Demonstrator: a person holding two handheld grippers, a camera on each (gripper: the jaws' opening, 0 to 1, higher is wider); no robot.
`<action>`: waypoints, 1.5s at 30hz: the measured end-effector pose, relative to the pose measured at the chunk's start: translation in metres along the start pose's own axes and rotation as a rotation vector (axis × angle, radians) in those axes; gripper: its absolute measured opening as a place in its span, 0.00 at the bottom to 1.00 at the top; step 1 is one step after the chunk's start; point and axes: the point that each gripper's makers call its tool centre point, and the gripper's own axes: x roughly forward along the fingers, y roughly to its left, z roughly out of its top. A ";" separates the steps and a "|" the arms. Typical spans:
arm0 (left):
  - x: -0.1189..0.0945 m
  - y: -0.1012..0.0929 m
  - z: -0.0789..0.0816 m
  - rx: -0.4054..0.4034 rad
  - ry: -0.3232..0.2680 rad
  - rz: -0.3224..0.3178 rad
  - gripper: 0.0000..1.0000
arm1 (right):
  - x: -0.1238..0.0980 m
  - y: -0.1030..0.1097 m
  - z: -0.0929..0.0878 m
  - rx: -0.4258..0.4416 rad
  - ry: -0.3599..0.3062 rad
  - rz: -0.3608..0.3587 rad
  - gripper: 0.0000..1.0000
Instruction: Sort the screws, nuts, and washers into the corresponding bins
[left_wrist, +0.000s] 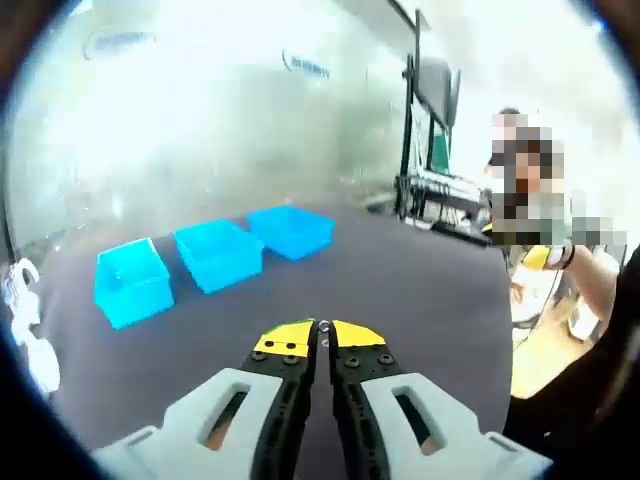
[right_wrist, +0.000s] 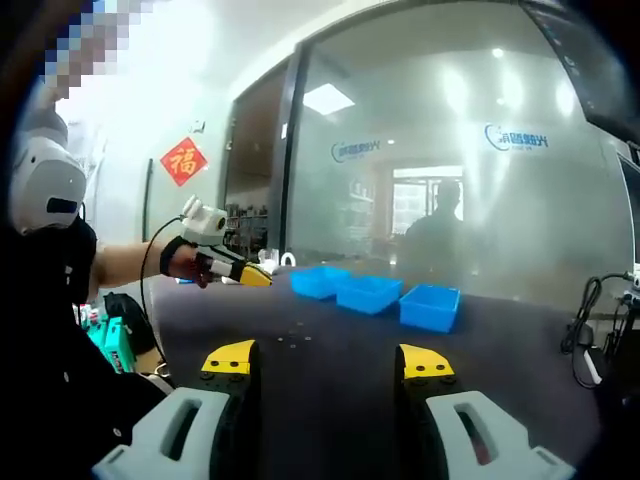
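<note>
Facing blue bins (right_wrist: 375, 295), red "福" sign (right_wrist: 184, 160)

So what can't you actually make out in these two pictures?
- Inside of the three blue bins: both views are too low and blurred to show contents.
- Small parts on the table: right gripper view, specks too small to tell screws, nuts or washers.
- White objects at the table edge: left gripper view, cut off by the rim.
</note>
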 end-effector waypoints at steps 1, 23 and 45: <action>-0.003 -0.002 0.001 -0.001 -0.016 0.001 0.05 | 0.000 0.000 0.001 -0.002 -0.003 -0.001 0.49; -0.019 0.093 0.008 -0.039 -0.194 0.318 0.05 | -0.003 0.000 0.004 0.009 -0.030 -0.012 0.49; 0.027 0.210 0.050 0.022 -0.202 0.506 0.05 | 0.001 0.006 0.003 0.011 -0.014 -0.001 0.49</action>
